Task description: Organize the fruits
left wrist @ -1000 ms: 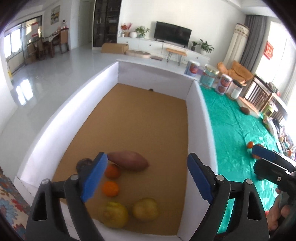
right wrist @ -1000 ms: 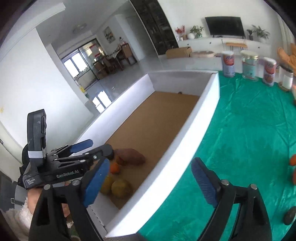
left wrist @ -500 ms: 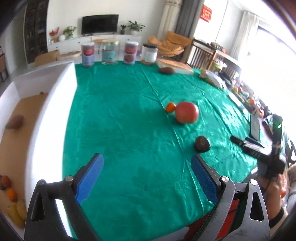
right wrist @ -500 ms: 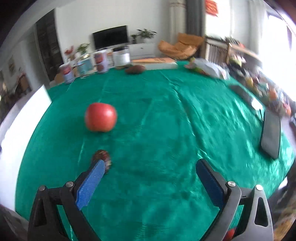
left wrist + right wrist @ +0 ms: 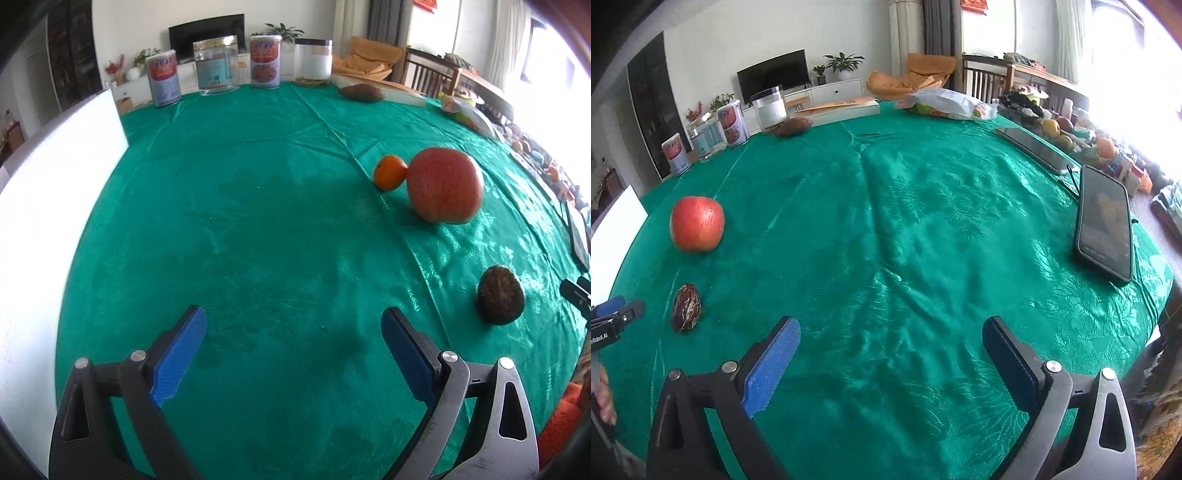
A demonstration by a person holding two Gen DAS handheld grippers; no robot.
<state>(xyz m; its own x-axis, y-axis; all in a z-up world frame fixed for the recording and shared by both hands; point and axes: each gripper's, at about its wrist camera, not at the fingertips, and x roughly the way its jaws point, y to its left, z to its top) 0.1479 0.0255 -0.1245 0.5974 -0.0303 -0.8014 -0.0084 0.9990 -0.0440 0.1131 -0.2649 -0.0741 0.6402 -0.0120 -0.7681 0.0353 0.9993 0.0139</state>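
Fruit-fetching step: both grippers empty, jaws wide apart, left gripper (image 5: 291, 354) and right gripper (image 5: 890, 354) hovering over green cloth (image 5: 258, 221). Apple (image 5: 445, 184) touching orange (image 5: 388, 172), dark fruit (image 5: 500, 295) nearer. Next, probably: straddle one fruit, close, carry to white box (image 5: 55, 206).

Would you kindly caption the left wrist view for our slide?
Open left gripper above green tablecloth; apple, small orange, dark fruit lie right.
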